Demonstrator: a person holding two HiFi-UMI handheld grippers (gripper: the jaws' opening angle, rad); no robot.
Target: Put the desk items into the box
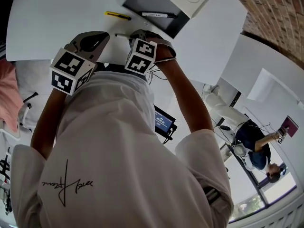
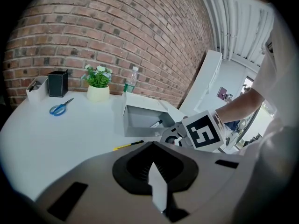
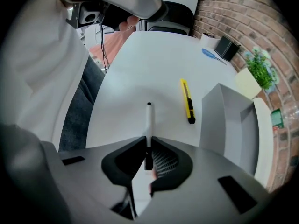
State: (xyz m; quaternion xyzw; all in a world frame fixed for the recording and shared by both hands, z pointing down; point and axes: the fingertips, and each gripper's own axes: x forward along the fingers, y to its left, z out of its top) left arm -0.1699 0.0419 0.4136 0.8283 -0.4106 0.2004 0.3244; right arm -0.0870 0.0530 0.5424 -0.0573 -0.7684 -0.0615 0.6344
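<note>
Right gripper view, marker (image 3: 149, 120) gripped in tool (image 3: 147, 141)

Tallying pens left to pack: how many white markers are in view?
2. The right gripper clamps one marker in its jaws; the second marker lies inside the box. Others may be hidden.

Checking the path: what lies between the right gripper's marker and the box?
A yellow utility knife, apart from both marker and box; the right gripper view shows it.
</note>
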